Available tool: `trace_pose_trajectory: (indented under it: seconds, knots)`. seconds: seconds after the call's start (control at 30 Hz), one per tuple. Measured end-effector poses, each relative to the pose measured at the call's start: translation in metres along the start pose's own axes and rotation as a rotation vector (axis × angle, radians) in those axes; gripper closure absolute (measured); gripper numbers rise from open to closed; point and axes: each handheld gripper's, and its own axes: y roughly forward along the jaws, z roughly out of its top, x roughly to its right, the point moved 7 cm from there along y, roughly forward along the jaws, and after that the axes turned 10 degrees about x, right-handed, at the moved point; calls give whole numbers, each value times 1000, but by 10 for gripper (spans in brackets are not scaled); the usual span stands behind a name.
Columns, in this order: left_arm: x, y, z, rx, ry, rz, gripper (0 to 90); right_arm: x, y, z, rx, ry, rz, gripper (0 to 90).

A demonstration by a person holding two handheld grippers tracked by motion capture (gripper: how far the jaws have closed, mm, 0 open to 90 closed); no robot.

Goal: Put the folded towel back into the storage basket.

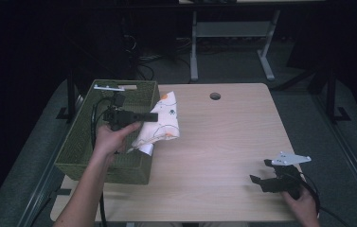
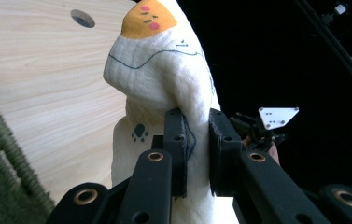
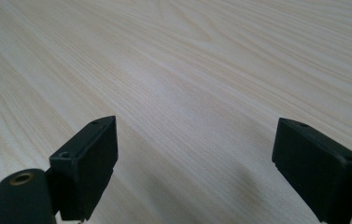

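Note:
A white cloth (image 1: 165, 120) with orange patches and small dark prints hangs from my left gripper (image 1: 156, 117), just right of a green woven basket (image 1: 84, 142). The person's left hand holds that gripper above the basket's right rim. In the left gripper view the jaws (image 2: 197, 115) are shut on a fold of the cloth (image 2: 159, 70), which bunches up above them. My right gripper (image 1: 260, 171) rests low at the table's front right, open. In the right gripper view its jaws (image 3: 194, 158) stand wide apart over bare wood (image 3: 187, 56).
The light wooden table (image 1: 228, 137) has a round cable hole (image 1: 215, 96) near its far edge. A white tag (image 1: 110, 87) lies on the basket's far rim. Desk legs (image 1: 193, 47) and cables stand on the dark floor behind.

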Motion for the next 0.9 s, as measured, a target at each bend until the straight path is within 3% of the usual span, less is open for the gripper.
trace_pose_trajectory:
  seconds: [0.9]
  knots:
    - [-30, -42, 5, 24, -25, 22, 801, 1, 0, -1, -5, -1, -15, 139]
